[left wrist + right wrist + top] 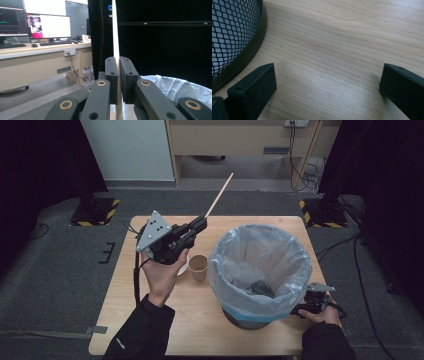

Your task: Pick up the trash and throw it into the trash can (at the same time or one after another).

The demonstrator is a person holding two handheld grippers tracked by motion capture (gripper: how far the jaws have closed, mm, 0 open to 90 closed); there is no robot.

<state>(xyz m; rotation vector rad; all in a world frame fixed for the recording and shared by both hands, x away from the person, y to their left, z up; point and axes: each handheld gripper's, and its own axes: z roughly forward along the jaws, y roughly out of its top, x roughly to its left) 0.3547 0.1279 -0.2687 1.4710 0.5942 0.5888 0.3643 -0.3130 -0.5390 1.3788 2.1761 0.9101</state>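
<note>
**Above the table's middle, a chopstick held up and away from the bin**

Upper centre of the high view, a thin pale wooden stick point(220, 194) slants from the left gripper point(199, 224) up and to the right, its free tip over the grey floor beyond the table's far edge. Its long axis runs from lower left to upper right in that frame; in the left gripper view the same stick point(115, 27) rises straight up the middle, out of the two black jaws, which are clenched on its lower part with the pads pressed flat against it. Held by one end like this, the stick seems raised clear of the tabletop so it can be swung toward the bin.

Just below the gripper, at the centre of the high view, stands a small brown paper cup point(198, 266), upright and open-topped. Right of it sits a round black mesh waste bin lined with a translucent blue-white plastic bag point(260, 270), its mouth wide open, probably the stick's destination.

At lower right, the right gripper point(301, 310) rests low beside the bin's base, likely steadying it or simply parked. Its own view shows the jaws spread wide over the light wooden table point(332, 50), nothing between them, with the bin's mesh wall point(232, 32) at upper left.
</note>
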